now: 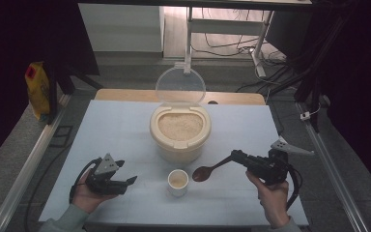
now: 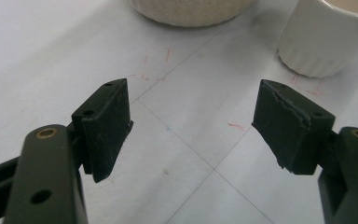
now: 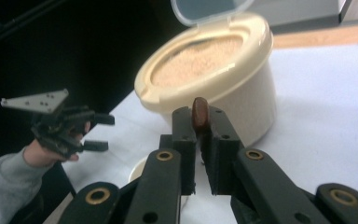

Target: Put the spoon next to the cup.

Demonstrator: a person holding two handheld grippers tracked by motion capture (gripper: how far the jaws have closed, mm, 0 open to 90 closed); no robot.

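**Wooden spoon, one, held over the table's near edge**

Right gripper [image 1: 237, 157] clamps the wooden spoon [image 1: 207, 171]; its handle end is hidden between the jaws. Long axis level, bowl pointing toward the one white cup [image 1: 178, 182] beside it. One rice container [image 1: 180, 131], lid raised, mid-table. Left gripper [image 1: 128, 182]: jaws apart, empty, near edge.

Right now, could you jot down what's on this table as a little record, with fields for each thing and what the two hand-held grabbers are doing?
surface: white table
big container: cream tub, full of rice to near the rim
lid: clear, hinged, standing open behind the tub
small vessel: white cup, in front of the tub, partly filled with rice
tool: brown wooden spoon, bowl just right of the cup
right gripper: shut on the spoon's handle
left gripper: jaws open, holding nothing, left of the cup
off the table: yellow bag, far left
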